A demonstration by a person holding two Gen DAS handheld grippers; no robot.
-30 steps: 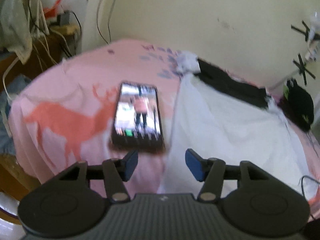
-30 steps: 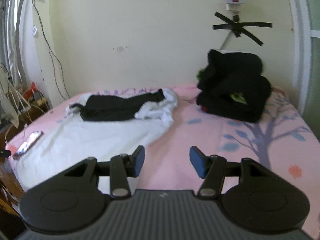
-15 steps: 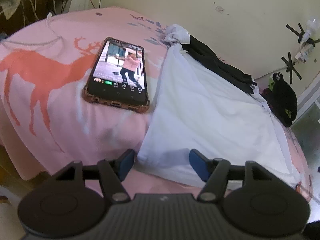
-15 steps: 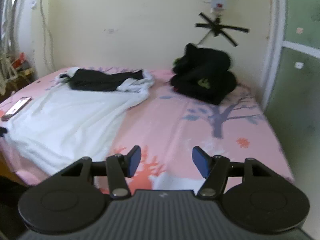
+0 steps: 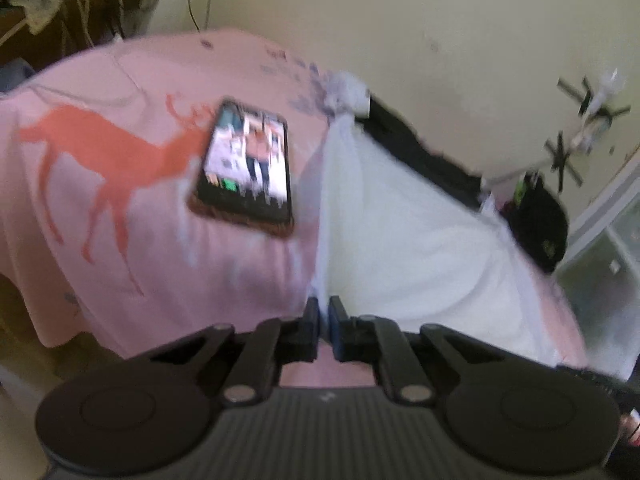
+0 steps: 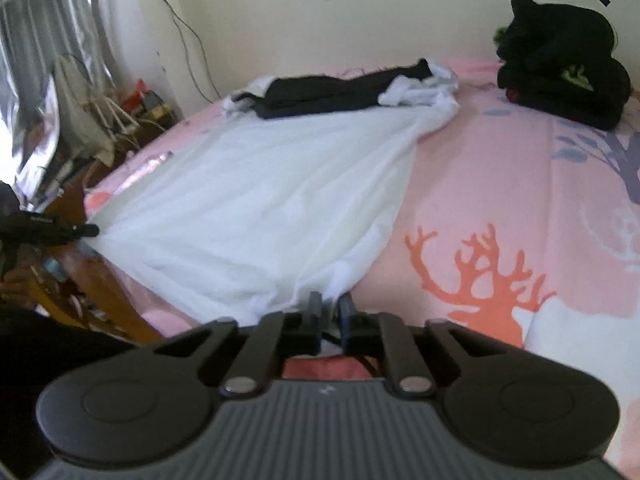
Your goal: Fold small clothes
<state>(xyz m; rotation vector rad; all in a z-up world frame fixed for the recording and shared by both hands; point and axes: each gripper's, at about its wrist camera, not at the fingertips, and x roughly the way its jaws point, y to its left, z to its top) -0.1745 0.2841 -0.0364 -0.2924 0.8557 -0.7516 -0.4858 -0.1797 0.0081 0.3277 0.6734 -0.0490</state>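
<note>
Left wrist view: left gripper (image 5: pixel 324 316) pinching the near corner of the white shirt (image 5: pixel 400 216), jaws just closed and pressed together on the cloth; shirt spread flat on the pink bedsheet (image 5: pixel 120 220), just beside a lit phone (image 5: pixel 246 168) but apart from it; thin, light, limp fabric, likely to sag and drag once lifted, so best taken at corners or hem, as here; long axis running from this gripper away toward the wall, where a black garment (image 5: pixel 416 152) lies across the far end; picture blurred, so finer creases not readable.

Right wrist view: right gripper (image 6: pixel 330 306) likewise just closed, nipping the other near corner of the same shirt (image 6: pixel 260 200), cloth bunched between the pads; left gripper (image 6: pixel 86 231) seen at the left edge holding its corner, near hem drawn between the two; shirt narrowing toward the far end under the black garment (image 6: pixel 340 88); dark pile of clothes (image 6: pixel 560 72) well apart at far right; probably slippery enough to slide over the sheet rather than snag.
</note>
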